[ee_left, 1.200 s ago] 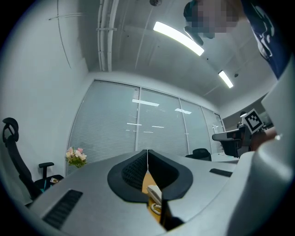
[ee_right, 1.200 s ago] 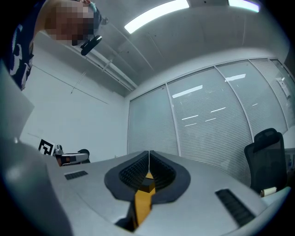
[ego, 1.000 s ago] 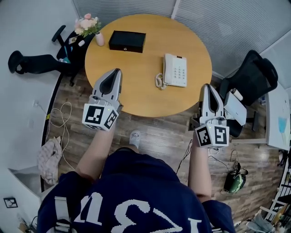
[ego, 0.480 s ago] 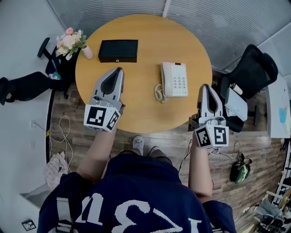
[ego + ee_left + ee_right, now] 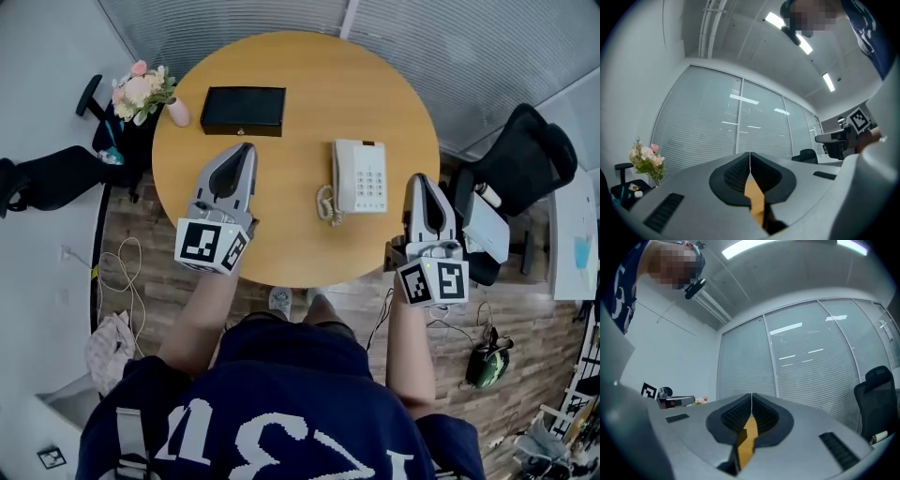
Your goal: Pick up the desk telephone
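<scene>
Round table (image 5: 300, 75) fills centre; person stands at near edge, so the tools flank target. Desk telephone (image 5: 361, 176) lies flat right of table's middle, between grippers, touched by neither. Left gripper (image 5: 246, 148) over tabletop, jaws clenched, empty. Right gripper (image 5: 419, 178) at table's right rim, jaws pressed together, empty. Both gripper views aim above tabletop, so phone unseen there. Coiled cord (image 5: 326, 201) at phone's left, far end untraceable.
</scene>
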`<control>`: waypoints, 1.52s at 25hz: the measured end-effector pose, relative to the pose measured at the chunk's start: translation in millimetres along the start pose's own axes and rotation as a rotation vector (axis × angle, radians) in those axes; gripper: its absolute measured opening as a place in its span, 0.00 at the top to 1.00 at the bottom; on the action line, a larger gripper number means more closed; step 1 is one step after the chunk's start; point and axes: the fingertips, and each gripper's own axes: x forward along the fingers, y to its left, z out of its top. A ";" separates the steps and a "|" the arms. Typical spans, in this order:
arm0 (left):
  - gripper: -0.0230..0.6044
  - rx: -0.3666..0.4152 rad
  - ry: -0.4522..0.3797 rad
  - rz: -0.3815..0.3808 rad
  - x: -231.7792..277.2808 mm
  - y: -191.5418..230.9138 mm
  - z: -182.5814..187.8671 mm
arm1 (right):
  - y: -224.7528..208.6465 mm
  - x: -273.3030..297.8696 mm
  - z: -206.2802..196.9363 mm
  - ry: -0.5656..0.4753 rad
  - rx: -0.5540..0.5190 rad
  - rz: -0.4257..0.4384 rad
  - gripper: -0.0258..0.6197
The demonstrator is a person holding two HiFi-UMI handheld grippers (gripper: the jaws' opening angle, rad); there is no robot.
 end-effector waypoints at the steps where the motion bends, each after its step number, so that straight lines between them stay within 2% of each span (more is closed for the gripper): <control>1: 0.93 0.004 0.000 0.009 3.1 1.0 0.3 | -1.8 5.6 0.5 -0.004 0.002 0.011 0.91; 11: 0.93 0.046 -0.017 0.120 48.7 4.4 6.2 | -42.5 64.1 6.2 -0.016 0.007 0.129 0.91; 20: 0.93 0.066 -0.001 0.220 78.6 -6.9 -2.1 | -75.3 101.0 -0.4 -0.008 0.032 0.231 0.91; 27: 0.93 0.065 0.018 0.233 86.1 -9.1 -8.2 | -83.3 109.5 -14.0 0.011 0.047 0.224 0.91; 38: 0.93 0.060 0.002 0.180 98.7 3.0 -9.2 | -88.0 117.2 -8.9 -0.003 0.019 0.156 0.91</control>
